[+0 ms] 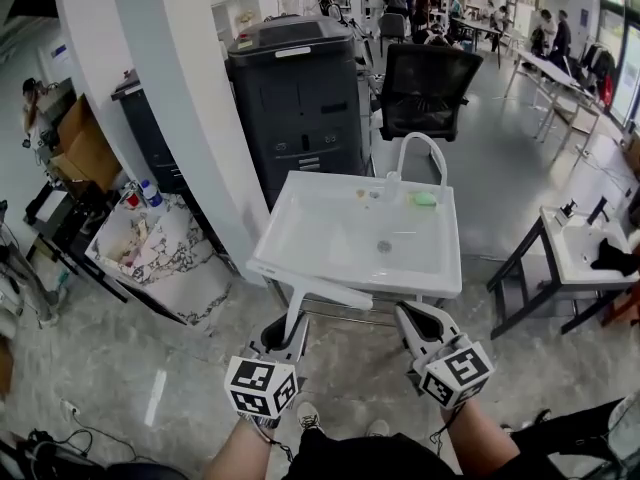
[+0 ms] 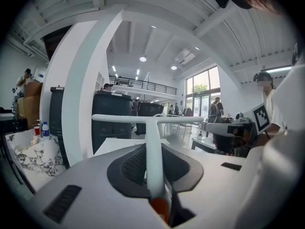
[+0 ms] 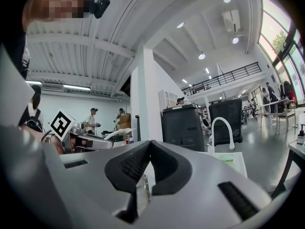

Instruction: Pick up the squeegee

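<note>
While the left gripper point(image 1: 285, 330) clamps the squeegee point(image 1: 318, 288) by its handle, the right gripper point(image 1: 413, 315) hovers alongside — jaws together, empty.

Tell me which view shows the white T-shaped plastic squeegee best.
Left gripper view: the white T-shaped plastic squeegee stands centred, handle clamped in the left gripper, whole blade visible. Head view shows it small, overlapping the white sink's front rim. Right gripper view shows only a pale sliver at left, possibly the blade.
</note>
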`<state>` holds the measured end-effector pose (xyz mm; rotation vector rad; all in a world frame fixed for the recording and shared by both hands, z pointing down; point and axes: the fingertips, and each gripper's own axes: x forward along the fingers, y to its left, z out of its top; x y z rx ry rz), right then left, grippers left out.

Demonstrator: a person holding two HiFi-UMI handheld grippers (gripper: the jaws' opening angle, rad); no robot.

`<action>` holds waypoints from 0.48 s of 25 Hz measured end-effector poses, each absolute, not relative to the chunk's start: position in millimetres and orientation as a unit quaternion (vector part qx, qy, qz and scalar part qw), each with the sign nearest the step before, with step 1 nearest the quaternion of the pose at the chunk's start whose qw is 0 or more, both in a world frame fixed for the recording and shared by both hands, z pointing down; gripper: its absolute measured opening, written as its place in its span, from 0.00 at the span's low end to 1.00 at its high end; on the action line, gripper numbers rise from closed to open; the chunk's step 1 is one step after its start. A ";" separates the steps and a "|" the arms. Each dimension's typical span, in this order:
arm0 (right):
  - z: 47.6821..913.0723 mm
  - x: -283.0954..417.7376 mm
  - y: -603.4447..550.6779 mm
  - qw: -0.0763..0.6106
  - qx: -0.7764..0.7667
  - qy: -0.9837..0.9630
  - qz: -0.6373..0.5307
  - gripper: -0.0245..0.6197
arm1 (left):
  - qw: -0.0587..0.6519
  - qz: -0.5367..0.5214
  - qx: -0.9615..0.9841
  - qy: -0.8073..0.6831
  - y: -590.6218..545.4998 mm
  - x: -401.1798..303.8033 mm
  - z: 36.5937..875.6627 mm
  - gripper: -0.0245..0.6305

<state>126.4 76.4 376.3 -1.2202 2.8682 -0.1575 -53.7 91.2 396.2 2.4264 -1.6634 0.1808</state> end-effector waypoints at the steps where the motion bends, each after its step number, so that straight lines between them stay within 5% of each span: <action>1: 375.8 127.5 77.4 0.011 -0.390 0.919 -0.050 0.06 | 0.096 0.061 0.819 -0.562 92.3 -52.7 395.3 0.15; 12: 372.0 133.9 79.8 0.014 -0.390 0.920 -0.048 0.06 | 0.090 0.065 0.819 -0.563 93.9 -46.2 389.7 0.15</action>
